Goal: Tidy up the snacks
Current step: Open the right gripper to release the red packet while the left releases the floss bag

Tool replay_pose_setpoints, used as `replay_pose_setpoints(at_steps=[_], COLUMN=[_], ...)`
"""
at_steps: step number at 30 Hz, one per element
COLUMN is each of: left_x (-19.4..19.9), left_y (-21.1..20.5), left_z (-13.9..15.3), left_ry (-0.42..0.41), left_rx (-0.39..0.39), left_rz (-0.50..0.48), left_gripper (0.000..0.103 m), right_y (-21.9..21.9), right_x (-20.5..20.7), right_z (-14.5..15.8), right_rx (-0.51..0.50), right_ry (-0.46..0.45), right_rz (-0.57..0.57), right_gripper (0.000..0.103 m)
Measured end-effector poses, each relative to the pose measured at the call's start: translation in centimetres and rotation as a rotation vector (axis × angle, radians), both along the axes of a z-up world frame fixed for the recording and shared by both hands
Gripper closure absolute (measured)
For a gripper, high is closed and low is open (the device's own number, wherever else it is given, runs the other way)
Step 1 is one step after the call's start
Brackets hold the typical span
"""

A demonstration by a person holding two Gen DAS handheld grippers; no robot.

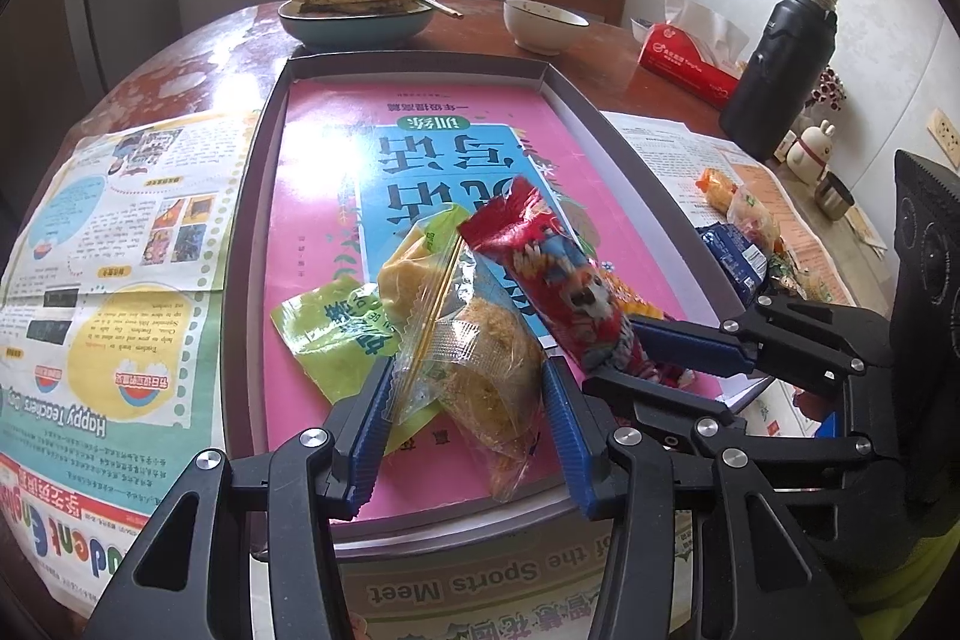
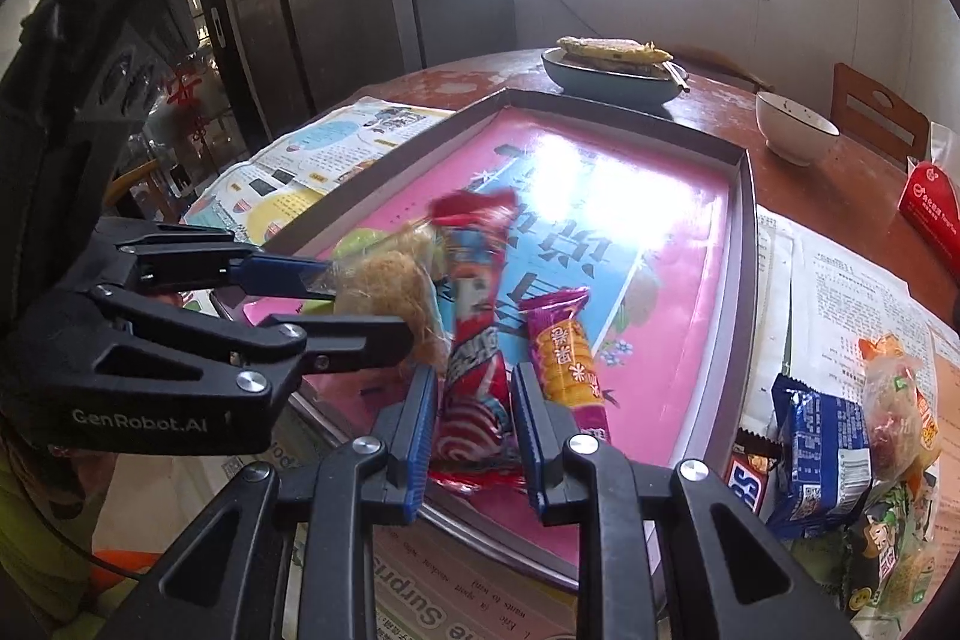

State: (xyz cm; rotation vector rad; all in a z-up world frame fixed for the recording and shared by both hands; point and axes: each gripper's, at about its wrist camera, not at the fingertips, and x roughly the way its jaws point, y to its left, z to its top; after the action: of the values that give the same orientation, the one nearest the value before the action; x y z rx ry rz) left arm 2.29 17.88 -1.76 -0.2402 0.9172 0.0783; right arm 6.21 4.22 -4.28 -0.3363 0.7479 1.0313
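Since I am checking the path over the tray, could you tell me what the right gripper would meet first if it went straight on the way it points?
The right gripper, shut on the red snack packet, points down at the tray. Straight on, it would probably meet the pink book cover lining it; depth is unclear.

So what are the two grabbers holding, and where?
Left gripper pinches the clear bun packet by its near end; right gripper pinches the red snack stick near its lower end.

My left gripper (image 1: 465, 415) and right gripper (image 2: 471, 421): black plastic linkage arms, silver screw heads at pivots, blue ribbed finger pads (image 2: 418, 430). White "GenRobot.AI" lettering on left body. Yellow-green sleeve (image 2: 36, 538).
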Motion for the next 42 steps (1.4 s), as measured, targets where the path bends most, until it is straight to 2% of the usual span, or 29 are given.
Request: replay_pose_setpoints(at_steps=[16, 24, 31, 39, 42], left_x=[0.0, -0.1, -0.3, -0.6, -0.8], left_y=[-0.3, -0.7, -0.8, -1.0, -1.0], left_z=[0.2, 0.3, 0.9, 1.2, 1.4], left_ry=[0.0, 0.0, -0.016, -0.023, -0.032], left_rx=[0.001, -0.003, 0.012, 0.016, 0.021], left_rz=[0.001, 0.0, 0.01, 0.011, 0.011], left_gripper=[0.051, 0.052, 0.052, 0.052, 0.047], right_y=[-1.4, -2.1, -2.8, -3.1, -3.3], right_x=[0.0, 0.2, 0.3, 0.1, 0.0], right_z=[0.5, 0.5, 0.8, 1.0, 1.1], right_rx=[0.026, 0.04, 0.053, 0.062, 0.066], right_ry=[0.023, 0.036, 0.035, 0.033, 0.031], right_rz=[-0.022, -0.046, -0.068, -0.076, -0.081], right_gripper=[0.076, 0.072, 0.063, 0.058, 0.053])
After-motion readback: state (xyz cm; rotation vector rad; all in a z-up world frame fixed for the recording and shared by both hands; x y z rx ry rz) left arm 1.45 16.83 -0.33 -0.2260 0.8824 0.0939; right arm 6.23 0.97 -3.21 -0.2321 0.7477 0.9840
